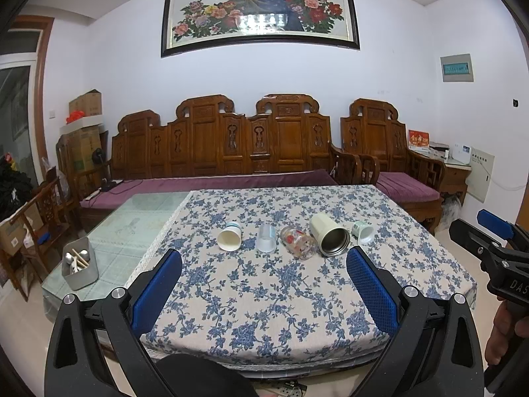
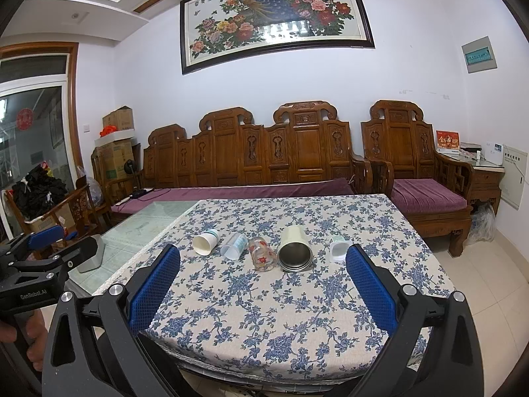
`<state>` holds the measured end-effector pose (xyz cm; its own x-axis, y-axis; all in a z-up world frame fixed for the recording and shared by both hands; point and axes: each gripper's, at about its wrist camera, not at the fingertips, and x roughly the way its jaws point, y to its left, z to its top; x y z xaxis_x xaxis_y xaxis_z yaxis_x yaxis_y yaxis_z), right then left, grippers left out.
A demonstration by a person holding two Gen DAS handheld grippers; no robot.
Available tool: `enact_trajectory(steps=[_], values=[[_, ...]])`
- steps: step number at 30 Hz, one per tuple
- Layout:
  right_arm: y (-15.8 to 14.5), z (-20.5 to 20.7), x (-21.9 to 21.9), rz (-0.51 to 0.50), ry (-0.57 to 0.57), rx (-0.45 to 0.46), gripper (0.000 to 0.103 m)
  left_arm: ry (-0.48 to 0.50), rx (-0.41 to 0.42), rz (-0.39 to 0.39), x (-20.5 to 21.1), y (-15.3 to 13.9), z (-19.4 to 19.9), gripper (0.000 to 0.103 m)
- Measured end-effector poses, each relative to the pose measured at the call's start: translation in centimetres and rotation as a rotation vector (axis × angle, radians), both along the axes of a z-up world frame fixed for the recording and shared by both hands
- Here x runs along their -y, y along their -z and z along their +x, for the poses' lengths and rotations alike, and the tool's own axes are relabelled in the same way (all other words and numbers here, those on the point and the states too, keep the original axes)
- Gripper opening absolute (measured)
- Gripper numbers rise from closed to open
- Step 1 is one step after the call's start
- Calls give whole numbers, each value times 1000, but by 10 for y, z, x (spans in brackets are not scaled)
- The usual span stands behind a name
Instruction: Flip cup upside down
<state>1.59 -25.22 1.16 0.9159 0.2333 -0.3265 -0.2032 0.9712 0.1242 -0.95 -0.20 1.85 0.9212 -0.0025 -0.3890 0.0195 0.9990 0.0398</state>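
Several cups lie on their sides in a row on the floral tablecloth [image 1: 264, 297]: a white paper cup [image 1: 229, 237] [image 2: 205, 242], a clear plastic cup [image 1: 266, 238] [image 2: 234, 246], a glass with red flowers [image 1: 297, 242] [image 2: 262, 253], a cream steel-lined tumbler [image 1: 329, 235] [image 2: 295, 248], and a small white cup [image 1: 363, 231] [image 2: 339, 248]. Their mouths face me. My left gripper [image 1: 264, 291] is open and empty, above the table's near part, short of the row. My right gripper [image 2: 263, 289] is open and empty, likewise short of the cups.
A grey metal holder with utensils [image 1: 79, 266] stands on the glass tabletop [image 1: 132, 218] at the left. A carved wooden sofa [image 1: 224, 145] and armchair [image 1: 390, 145] stand behind the table. The right gripper shows at the edge of the left wrist view [image 1: 496, 241].
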Motion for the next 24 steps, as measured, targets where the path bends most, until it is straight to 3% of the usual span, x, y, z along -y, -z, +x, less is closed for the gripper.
enact_trajectory(steps=[24], values=[[-1,0,-4,-1,0,0,100,-1,3,0,-1,1,-2,96]])
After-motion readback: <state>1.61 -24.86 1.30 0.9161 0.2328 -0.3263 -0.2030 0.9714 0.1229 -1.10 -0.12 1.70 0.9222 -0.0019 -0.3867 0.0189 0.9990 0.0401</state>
